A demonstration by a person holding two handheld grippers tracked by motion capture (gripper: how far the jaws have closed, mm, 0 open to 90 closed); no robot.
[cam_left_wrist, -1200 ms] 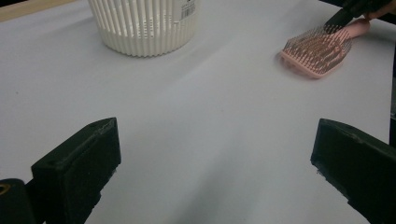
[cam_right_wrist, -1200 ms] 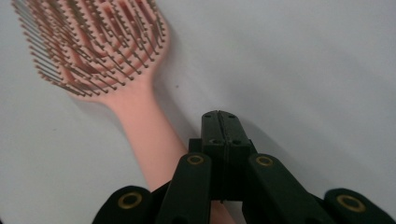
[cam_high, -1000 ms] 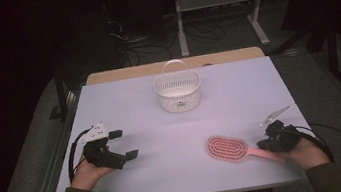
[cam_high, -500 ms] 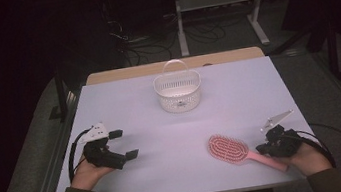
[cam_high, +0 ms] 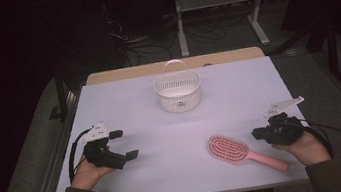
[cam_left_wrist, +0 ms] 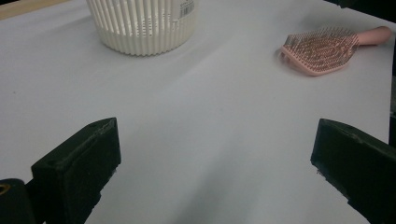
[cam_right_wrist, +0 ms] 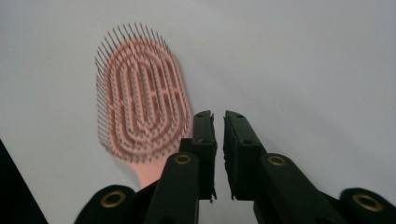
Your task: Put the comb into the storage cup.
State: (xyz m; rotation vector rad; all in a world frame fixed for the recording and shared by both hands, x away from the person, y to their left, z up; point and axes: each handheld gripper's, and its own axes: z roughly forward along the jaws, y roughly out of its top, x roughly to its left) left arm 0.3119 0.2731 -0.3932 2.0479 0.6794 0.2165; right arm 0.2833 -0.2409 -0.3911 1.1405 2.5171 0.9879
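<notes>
Since a second ago the right gripper (cam_high: 266, 132) has drawn back off the brush (cam_high: 243, 152), which stays on the table (cam_high: 175, 141) at near right, well short of the basket (cam_high: 178, 91) at the far middle; the left gripper (cam_high: 124, 144) has not stirred. The left gripper view shows its jaws wide apart over bare table. In the right gripper view the jaws are nearly together, holding nothing, just beside the brush's neck; it looks freshly released
</notes>
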